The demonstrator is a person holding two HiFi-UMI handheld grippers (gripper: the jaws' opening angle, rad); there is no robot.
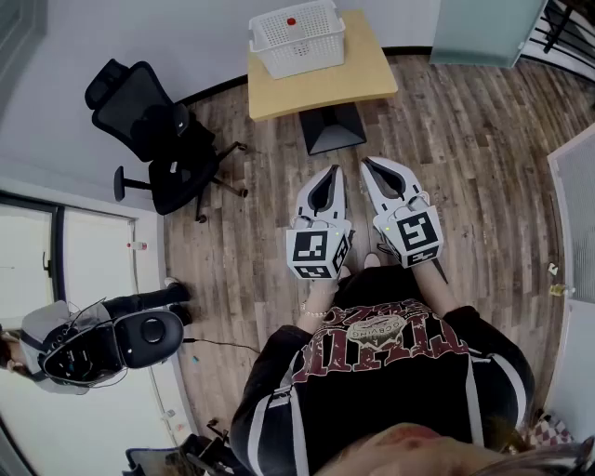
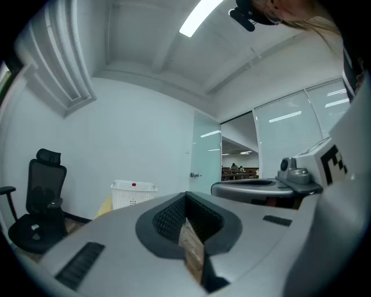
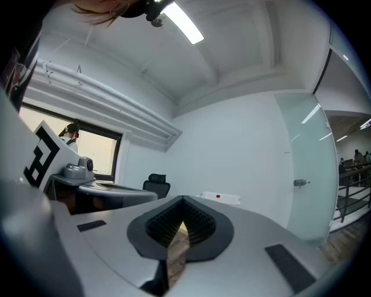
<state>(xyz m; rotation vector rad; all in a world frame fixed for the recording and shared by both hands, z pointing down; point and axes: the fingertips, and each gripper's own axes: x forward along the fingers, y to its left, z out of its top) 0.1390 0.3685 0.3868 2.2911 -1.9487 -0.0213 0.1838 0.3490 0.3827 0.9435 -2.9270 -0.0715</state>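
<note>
I hold both grippers side by side at waist height over the wooden floor, pointing toward a small wooden table [image 1: 316, 84]. My left gripper [image 1: 333, 171] is shut, its jaws meeting at the tip with nothing between them [image 2: 185, 195]. My right gripper [image 1: 366, 164] is shut and empty as well [image 3: 182, 198]. A white slatted basket [image 1: 297, 37] stands on the table with a small red object [image 1: 291, 21] in it. The basket [image 2: 132, 194] shows ahead of the left jaws, and the same basket [image 3: 219, 199] lies beyond the right jaws. Neither gripper touches anything.
A black office chair [image 1: 158, 130] stands to the left of the table against the white wall. The table's black base [image 1: 333, 127] rests on the floor just ahead of the grippers. Another person [image 1: 84, 349] with equipment is at the lower left. A glass door [image 2: 206, 151] is to the right.
</note>
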